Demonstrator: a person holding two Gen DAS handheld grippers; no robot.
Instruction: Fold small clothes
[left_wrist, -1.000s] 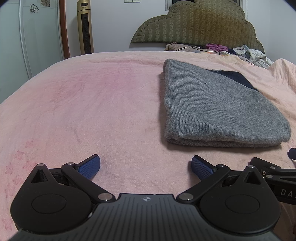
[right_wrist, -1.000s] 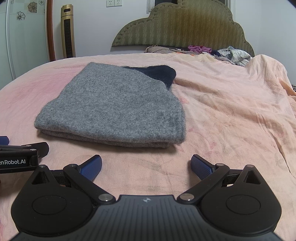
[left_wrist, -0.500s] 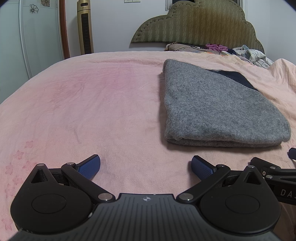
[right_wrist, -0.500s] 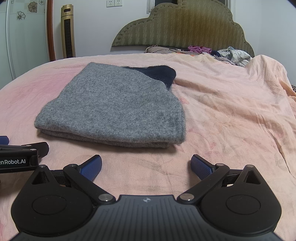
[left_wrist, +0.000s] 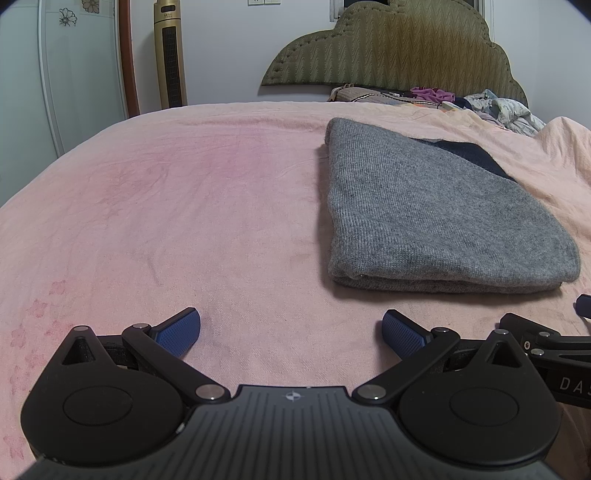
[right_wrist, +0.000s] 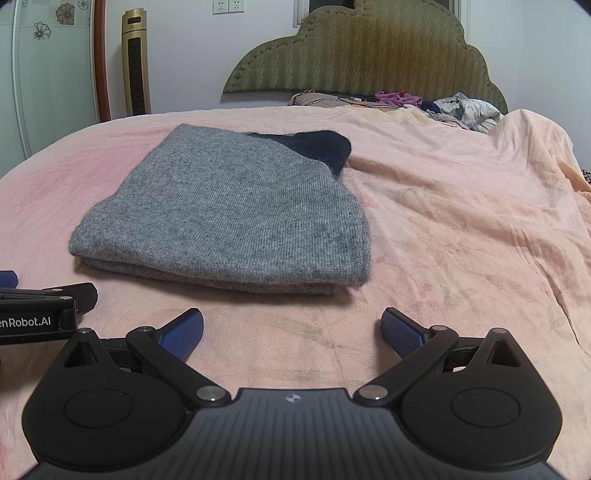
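A grey knit garment (left_wrist: 424, 206) lies folded into a flat rectangle on the pink bedsheet (left_wrist: 184, 206), with a dark navy part (left_wrist: 469, 153) showing at its far edge. In the right wrist view the same grey garment (right_wrist: 229, 214) sits ahead and left, its navy part (right_wrist: 317, 146) behind. My left gripper (left_wrist: 291, 330) rests open low over the sheet, short of the garment's near left corner. My right gripper (right_wrist: 291, 328) is open too, just short of the garment's near edge. Nothing is between either pair of fingers.
A padded olive headboard (right_wrist: 369, 55) stands at the far end, with a heap of loose clothes (right_wrist: 454, 109) below it. A tower fan (left_wrist: 170, 55) and a wardrobe door (left_wrist: 74, 66) stand at the left. The sheet bunches up at the right (right_wrist: 535, 155).
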